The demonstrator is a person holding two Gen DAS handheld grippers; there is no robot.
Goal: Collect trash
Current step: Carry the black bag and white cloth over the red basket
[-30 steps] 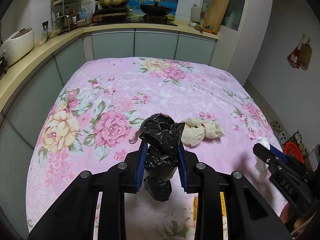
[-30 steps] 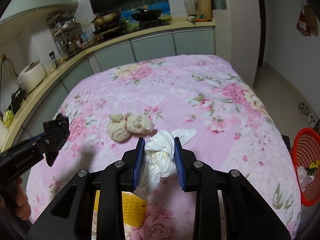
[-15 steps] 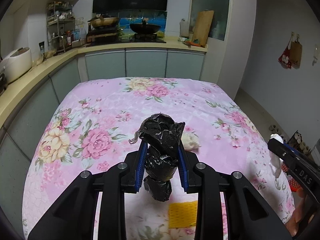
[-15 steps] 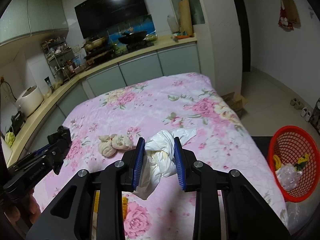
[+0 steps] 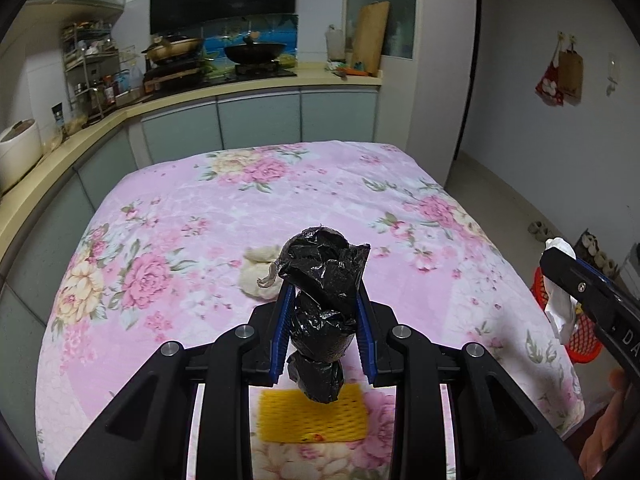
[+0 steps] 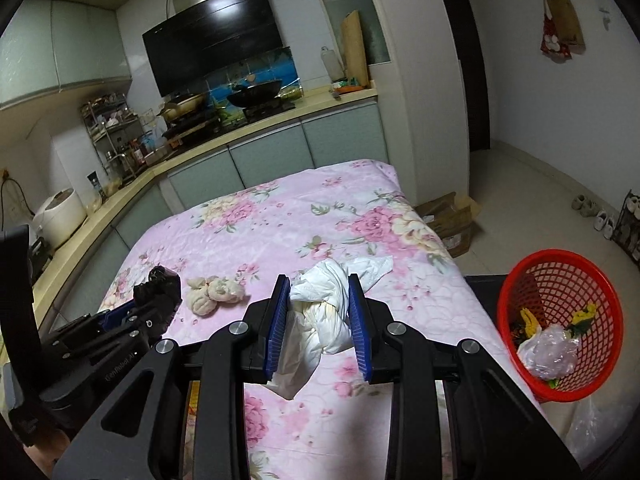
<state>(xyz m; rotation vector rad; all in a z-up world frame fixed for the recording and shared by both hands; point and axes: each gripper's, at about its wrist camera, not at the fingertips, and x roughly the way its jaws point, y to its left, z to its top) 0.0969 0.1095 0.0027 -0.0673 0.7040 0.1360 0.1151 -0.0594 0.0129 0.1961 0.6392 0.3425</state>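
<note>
– Black plastic in the left gripper (image 5: pixel 323 304), is it?
– Yes, a crumpled black bag (image 5: pixel 323 280) pinched between its 2 blue pads (image 5: pixel 282 328), held up above the pink floral cloth (image 5: pixel 224 216).
– And the right gripper (image 6: pixel 318 312)?
– Clamped on a wad of white paper (image 6: pixel 324 312), a loose tail hanging below the pads (image 6: pixel 357 320).
– Where is the bin?
– A red mesh basket (image 6: pixel 560 280) stands on the floor just off the table's right edge, with a clear plastic bag (image 6: pixel 548 350) and yellow scraps (image 6: pixel 532 320) inside.
– What lies on the table?
– A cream cloth lump (image 6: pixel 214 292) near the middle, and a yellow foam net (image 5: pixel 312 416) at the near edge, below the black bag.
</note>
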